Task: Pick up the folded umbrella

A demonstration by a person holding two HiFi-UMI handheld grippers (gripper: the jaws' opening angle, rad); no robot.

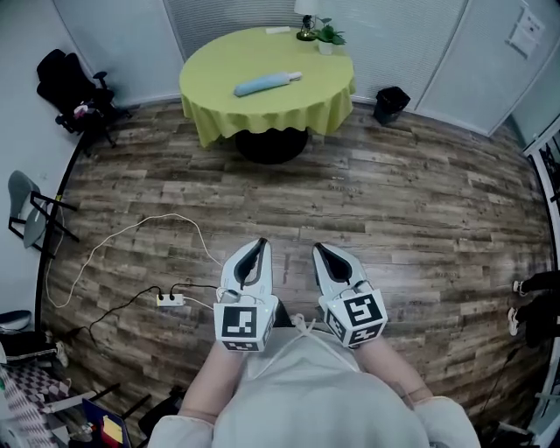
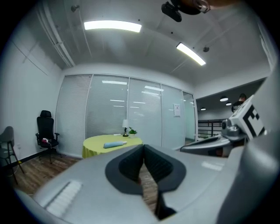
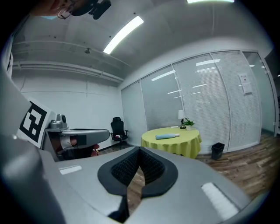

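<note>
My left gripper (image 2: 143, 148) is shut, its two dark pads pressed together at the tips with nothing between them. My right gripper (image 3: 139, 151) is closed the same way and holds nothing. I hold the two side by side in front of me, near each other but not touching. Both point ahead and slightly downward over the wooden floor (image 1: 420, 201).

The folded umbrella (image 1: 267, 83) is well apart from both grippers. It lies flat across the room on the round counter (image 1: 219, 70), about in the middle of the top. A yellow-green cloth (image 1: 262, 118) covers the counter and hangs down all around it. The umbrella is light blue with a paler end. In the head view it lies slanted, the paler end to the right and farther from me.

At the far edge of the counter stand a small lamp (image 1: 306, 22) and, just beside it on the right, a potted plant (image 1: 329, 35); both are apart from the umbrella. On the floor to the right of the counter stands a black bin (image 1: 390, 103). To the left, by the wall, is a black office chair (image 1: 74, 87), and nearer to me on that side is a grey folding chair (image 1: 31, 210). A white power strip (image 1: 169, 299) lies on the floor just left of my left gripper, with a white cable (image 1: 131, 227) looping away from it across the boards
</note>
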